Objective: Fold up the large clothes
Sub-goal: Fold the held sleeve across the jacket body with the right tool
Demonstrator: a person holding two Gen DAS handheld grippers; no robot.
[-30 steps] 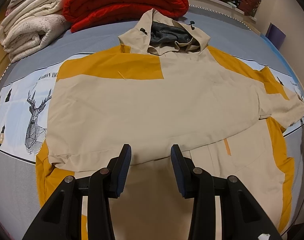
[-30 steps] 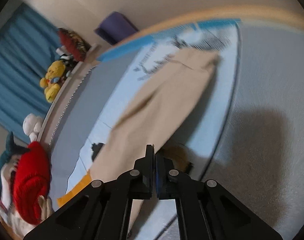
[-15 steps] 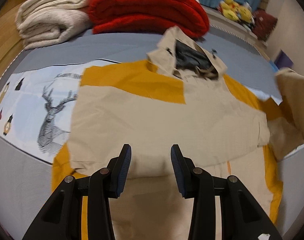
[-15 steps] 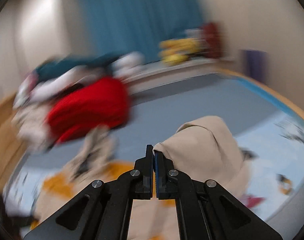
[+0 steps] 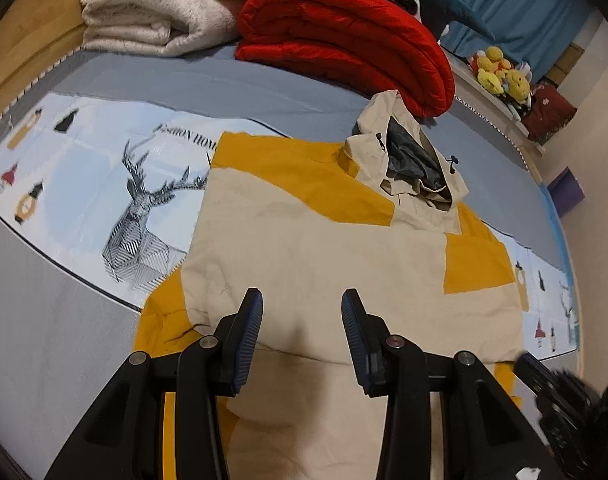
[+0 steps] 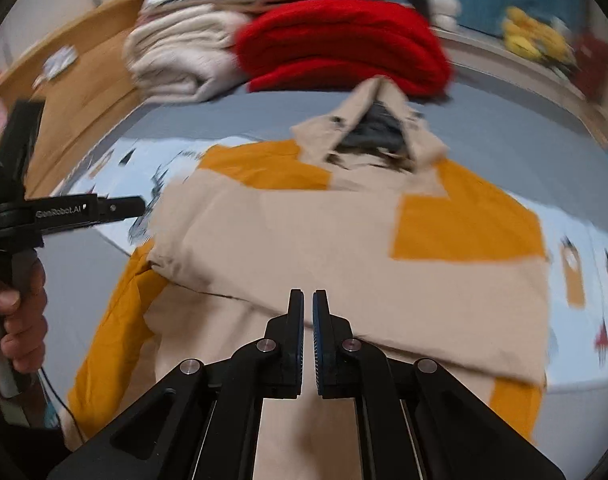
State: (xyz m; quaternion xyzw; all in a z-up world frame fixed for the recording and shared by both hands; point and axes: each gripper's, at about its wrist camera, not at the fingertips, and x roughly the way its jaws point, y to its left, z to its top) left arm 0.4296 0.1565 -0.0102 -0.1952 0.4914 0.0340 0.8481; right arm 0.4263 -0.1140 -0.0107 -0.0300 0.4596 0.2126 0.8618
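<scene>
A beige and mustard hooded jacket [image 5: 312, 248] lies flat on the bed, its hood [image 5: 408, 168] towards the far side. Both sleeves lie folded across its body [image 6: 304, 240]. My left gripper [image 5: 302, 316] hovers open above the lower part of the jacket, with nothing between its fingers. My right gripper [image 6: 308, 312] hangs over the jacket's lower half. Its jaws are opening, a narrow slit shows between the pads, and no cloth is in it. The right wrist view shows the left gripper [image 6: 120, 206] at the jacket's left edge, held by a hand [image 6: 20, 320].
A folded red quilt [image 5: 344, 40] and a folded white blanket [image 5: 164, 8] lie at the head of the bed, just beyond the hood. A sheet with a deer print [image 5: 136, 216] lies under the jacket. Plush toys [image 5: 500, 72] sit on a ledge at the far right.
The right gripper swung from the bed's right edge across to above the jacket, carrying the beige sleeve; the sleeve now lies across the body, free of the pads. The left gripper rose and rolled slightly.
</scene>
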